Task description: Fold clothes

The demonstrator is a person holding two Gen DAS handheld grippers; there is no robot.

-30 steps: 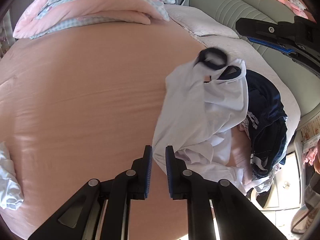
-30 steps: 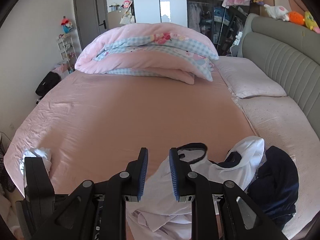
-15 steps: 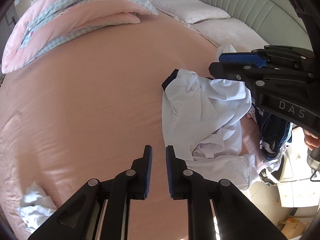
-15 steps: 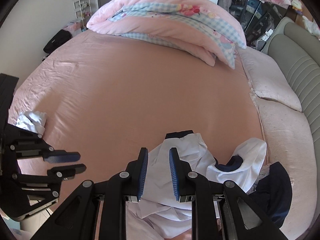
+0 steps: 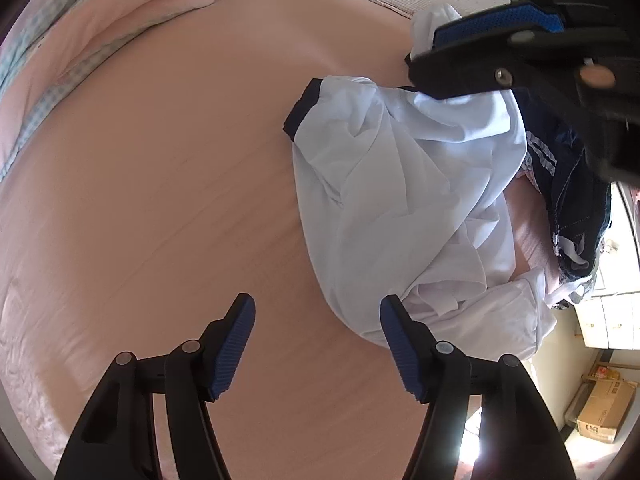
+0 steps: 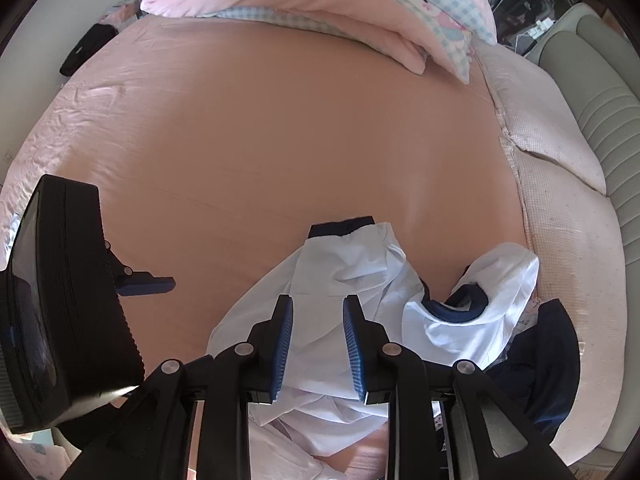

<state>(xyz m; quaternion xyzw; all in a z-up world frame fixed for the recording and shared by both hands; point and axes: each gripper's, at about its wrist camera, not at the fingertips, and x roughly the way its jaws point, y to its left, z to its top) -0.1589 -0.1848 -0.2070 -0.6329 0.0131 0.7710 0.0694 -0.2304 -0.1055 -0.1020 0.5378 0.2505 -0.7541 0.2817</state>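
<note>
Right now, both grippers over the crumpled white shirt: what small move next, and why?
Probably lower the right gripper, its jaws opening, onto the crumpled white navy-trimmed shirt beneath it. Nothing is pinched yet; the left gripper, also opening, frames only bare pink sheet beside the shirt's edge.

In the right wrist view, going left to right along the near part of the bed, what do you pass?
Left tool → white shirt, with the right tool over it, jaws opening → dark navy garment → pale bedding strip.
</note>
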